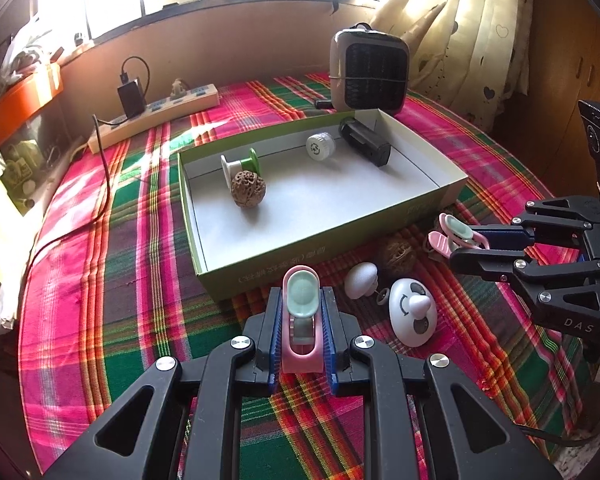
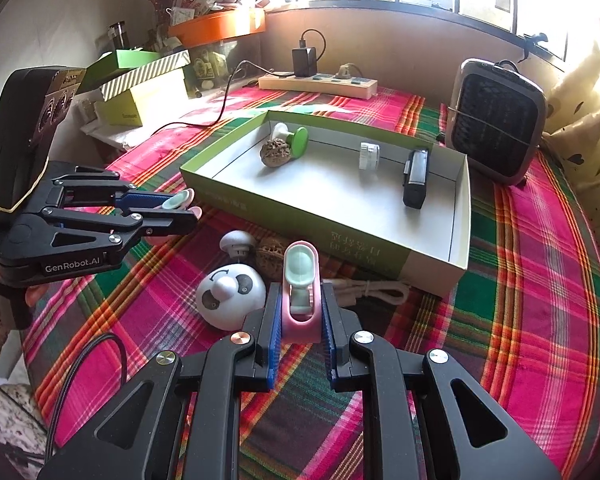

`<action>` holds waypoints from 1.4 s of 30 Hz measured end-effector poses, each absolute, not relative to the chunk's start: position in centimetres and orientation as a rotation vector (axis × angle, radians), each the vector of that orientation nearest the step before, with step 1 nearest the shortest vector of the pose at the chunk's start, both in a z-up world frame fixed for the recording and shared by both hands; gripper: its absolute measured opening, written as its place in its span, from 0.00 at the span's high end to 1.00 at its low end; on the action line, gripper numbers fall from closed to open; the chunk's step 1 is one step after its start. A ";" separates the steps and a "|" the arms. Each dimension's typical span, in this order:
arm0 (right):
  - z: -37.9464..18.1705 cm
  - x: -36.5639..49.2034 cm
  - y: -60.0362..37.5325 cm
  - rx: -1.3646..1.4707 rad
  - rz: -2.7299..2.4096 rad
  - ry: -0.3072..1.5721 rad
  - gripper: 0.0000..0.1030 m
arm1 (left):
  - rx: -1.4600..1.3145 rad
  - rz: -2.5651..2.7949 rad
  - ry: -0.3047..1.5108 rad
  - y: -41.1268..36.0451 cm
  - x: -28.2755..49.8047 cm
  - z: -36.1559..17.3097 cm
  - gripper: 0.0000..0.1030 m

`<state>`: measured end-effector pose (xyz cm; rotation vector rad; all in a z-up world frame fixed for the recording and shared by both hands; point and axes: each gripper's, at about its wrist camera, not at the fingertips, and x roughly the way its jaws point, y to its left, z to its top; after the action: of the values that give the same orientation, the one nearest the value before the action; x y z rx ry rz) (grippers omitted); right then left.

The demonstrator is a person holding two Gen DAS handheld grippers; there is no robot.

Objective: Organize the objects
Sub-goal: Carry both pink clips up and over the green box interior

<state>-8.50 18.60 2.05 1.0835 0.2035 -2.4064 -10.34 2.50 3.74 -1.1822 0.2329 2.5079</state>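
Note:
My left gripper (image 1: 301, 294) is shut on a pink clip with a mint pad (image 1: 301, 320), held just before the near wall of the green box (image 1: 284, 256). My right gripper (image 2: 300, 288) is shut on a second pink clip (image 2: 300, 300) near the same wall (image 2: 300, 216). Each gripper shows in the other's view, at the side (image 1: 462, 245) (image 2: 180, 210). Inside the box lie a walnut (image 1: 248, 189), a green-and-white spool (image 1: 240, 164), a white cap (image 1: 320, 146) and a black block (image 1: 364, 142). On the cloth between the grippers sit a panda-faced piece (image 1: 412, 312), a white mushroom shape (image 1: 361, 280) and another walnut (image 1: 396, 254).
A small heater (image 1: 368, 72) stands behind the box at the back right. A power strip (image 1: 160, 116) with a charger lies at the back left, its cord trailing over the plaid cloth. A white cable (image 2: 368, 290) lies against the box's near wall. Boxes and an orange shelf (image 2: 220, 26) crowd the left.

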 end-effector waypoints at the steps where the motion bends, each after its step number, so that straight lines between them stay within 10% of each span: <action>1: 2.2 -8.5 18.6 1.082 -2.406 0.199 0.83 | -1.176 2.509 0.232 2.5 -10.3 3.9 0.85; 42: 3.7 -20.2 15.6 1.144 -2.441 0.083 0.82 | -1.257 2.592 0.125 2.5 -18.0 3.1 0.85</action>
<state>-20.18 15.56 3.70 1.1439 0.0834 -2.4410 -17.97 2.49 3.06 -1.2570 0.1249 2.5919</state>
